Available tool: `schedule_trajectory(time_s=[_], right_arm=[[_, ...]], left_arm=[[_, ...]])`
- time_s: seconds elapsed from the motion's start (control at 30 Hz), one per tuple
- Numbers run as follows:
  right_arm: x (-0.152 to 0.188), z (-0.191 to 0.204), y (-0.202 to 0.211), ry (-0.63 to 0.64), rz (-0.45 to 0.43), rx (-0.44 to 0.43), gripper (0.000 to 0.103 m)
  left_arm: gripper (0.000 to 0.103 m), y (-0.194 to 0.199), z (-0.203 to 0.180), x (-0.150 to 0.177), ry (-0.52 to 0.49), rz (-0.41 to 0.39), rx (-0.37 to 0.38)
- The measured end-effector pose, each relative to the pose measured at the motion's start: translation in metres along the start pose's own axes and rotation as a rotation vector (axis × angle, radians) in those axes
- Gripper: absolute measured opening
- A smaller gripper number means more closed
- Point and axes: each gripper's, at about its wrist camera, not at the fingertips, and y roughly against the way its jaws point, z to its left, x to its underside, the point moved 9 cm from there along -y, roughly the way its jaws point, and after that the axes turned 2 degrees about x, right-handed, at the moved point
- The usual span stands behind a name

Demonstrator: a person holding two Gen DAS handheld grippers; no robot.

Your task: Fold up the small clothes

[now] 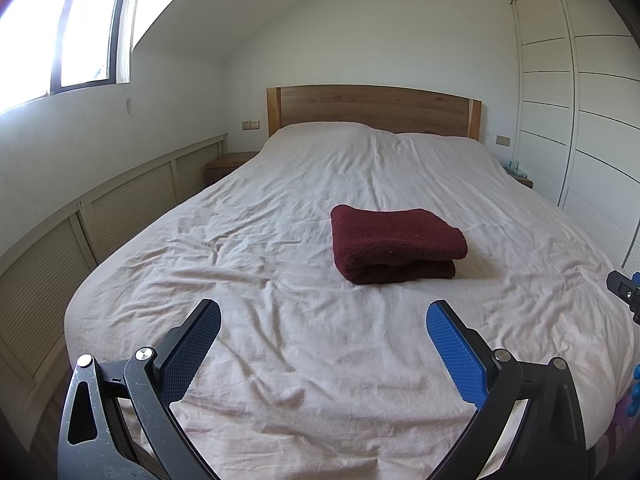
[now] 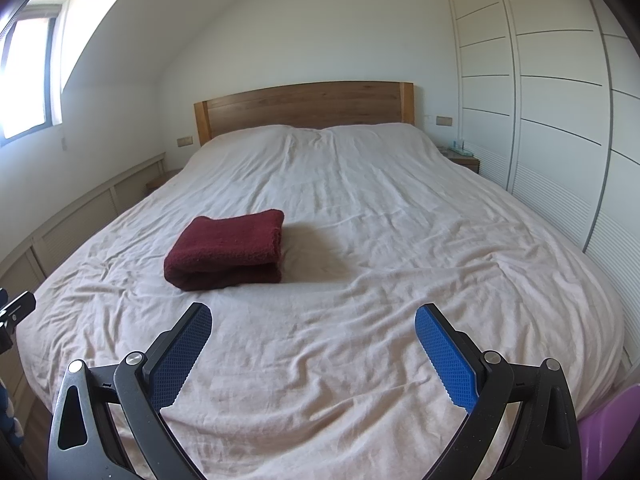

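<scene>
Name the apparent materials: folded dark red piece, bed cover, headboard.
Folded dark red piece: thick fleece or terry, judging by its nubby matte pile. Bed cover: thin woven cloth, likely cotton, creased and matte. Headboard: wood, visible grain, satin sheen.

Left tongs (image 1: 324, 320): two black curved arms, each with a teardrop cut-out, scuffed and speckled. Silver round-head screws sit at the pivot joints. Each finger carries a blue pad (image 1: 456, 350) with a fine diamond-grid texture and a serrated lower edge.

Right tongs (image 2: 313, 322): identical build, with black arms, silver pivot screws, and blue textured pads (image 2: 446, 354) on black backing plates.
</scene>
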Motion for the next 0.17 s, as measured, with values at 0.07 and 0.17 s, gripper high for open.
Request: schedule_trajectory(time_s=[0.07,0.17], right_arm=[[0.0001,0.0003,-0.0002,0.001,0.0,0.001,0.102],[0.0001,-0.0002,0.0006,0.003,-0.001,0.005,0.102]], left_arm=[[0.102,0.0004,-0.0006,0.0002,0.001,-0.001,0.0],[0.102,-0.0003,0.0002,0.0,0.0,0.001,0.003]])
